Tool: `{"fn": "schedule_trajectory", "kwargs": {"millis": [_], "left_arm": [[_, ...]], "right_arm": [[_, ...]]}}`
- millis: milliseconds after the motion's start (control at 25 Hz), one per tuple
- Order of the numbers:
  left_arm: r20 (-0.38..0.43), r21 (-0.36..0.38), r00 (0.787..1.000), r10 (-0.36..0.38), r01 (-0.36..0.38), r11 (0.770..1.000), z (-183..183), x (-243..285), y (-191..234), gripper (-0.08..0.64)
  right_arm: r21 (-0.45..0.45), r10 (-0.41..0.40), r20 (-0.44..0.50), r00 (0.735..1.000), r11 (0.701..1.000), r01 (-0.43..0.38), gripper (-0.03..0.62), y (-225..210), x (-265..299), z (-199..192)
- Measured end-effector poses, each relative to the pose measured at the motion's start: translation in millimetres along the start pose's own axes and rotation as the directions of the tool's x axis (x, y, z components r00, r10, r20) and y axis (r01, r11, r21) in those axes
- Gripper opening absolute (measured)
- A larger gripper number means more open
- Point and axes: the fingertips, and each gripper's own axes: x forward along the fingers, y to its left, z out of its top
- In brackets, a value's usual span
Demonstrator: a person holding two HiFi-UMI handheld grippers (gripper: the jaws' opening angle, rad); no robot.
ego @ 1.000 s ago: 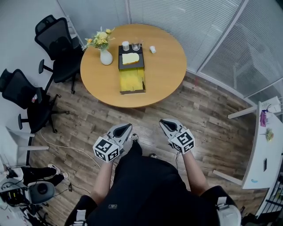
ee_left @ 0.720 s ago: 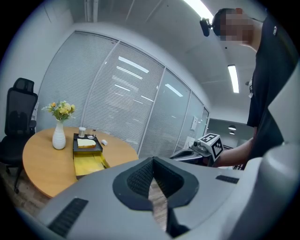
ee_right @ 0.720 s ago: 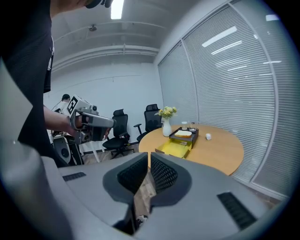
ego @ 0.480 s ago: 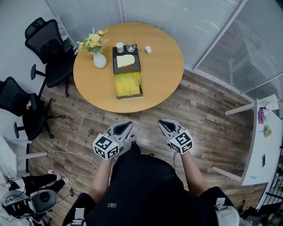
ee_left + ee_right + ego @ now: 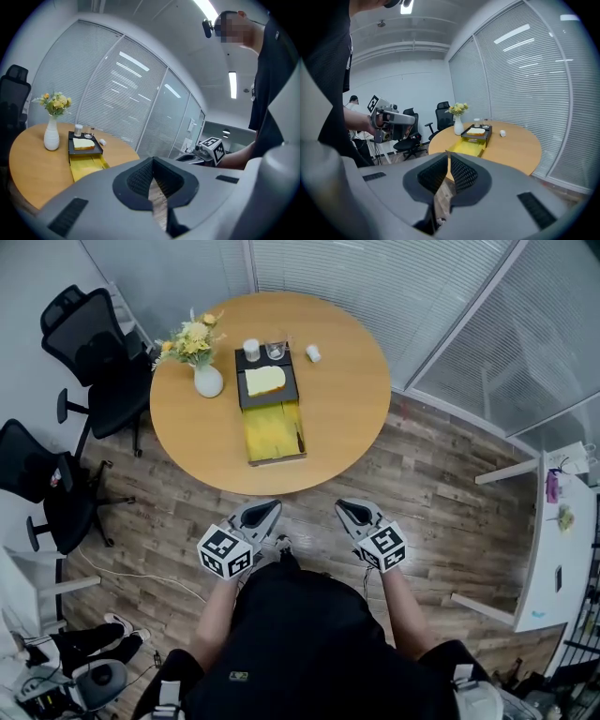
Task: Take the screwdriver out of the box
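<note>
- A person is standing on the wood-plank floor (image 5: 427,488) at the near edge of a round tan wooden counter (image 5: 347,381). They are holding out a grey two-jawed left tool (image 5: 262,513) and a matching right tool (image 5: 353,512), both well apart from everything on the counter.
- The left tool's jaws are sitting fully together and gripping nothing. The right tool's jaws are also meeting at their tips, with nothing between them.
- A long yellow open-topped box (image 5: 267,427) is lying near the counter's middle. A black tray (image 5: 281,401) is sitting just beyond its far end.
- A thin dark streak is running along the box's right inner wall. It is probably the screwdriver (image 5: 299,440), though it is too small to be sure.
- If so, I'd expect it to be light, stiff and narrow. It is likely slick along the shaft and inclined to roll.
- The thicker handle is looking like the safer place to pinch, across its width and from above. The right wall beside it is leaving little room for a jaw.
</note>
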Motion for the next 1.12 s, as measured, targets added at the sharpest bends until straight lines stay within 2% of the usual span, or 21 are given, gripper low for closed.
{"fn": "schedule_trajectory", "kwargs": {"millis": [680, 920, 1120], "left_arm": [[-0.038, 0.005, 0.996, -0.086, 0.086, 0.996, 13, 11, 73, 0.006], [-0.028, -0.014, 0.997, -0.078, 0.077, 0.997, 15, 14, 84, 0.006], [-0.044, -0.033, 0.998, -0.035, 0.034, 0.999, 13, 17, 95, 0.006]], "right_arm": [[0.018, -0.082, -0.010, 0.997, 0.996, 0.082, 0.011, -11, 65, 23], [0.013, -0.079, -0.039, 0.996, 0.997, 0.080, 0.011, -16, 74, 18], [0.001, -0.056, -0.051, 0.997, 0.998, 0.056, 0.011, -31, 85, 24]]}}
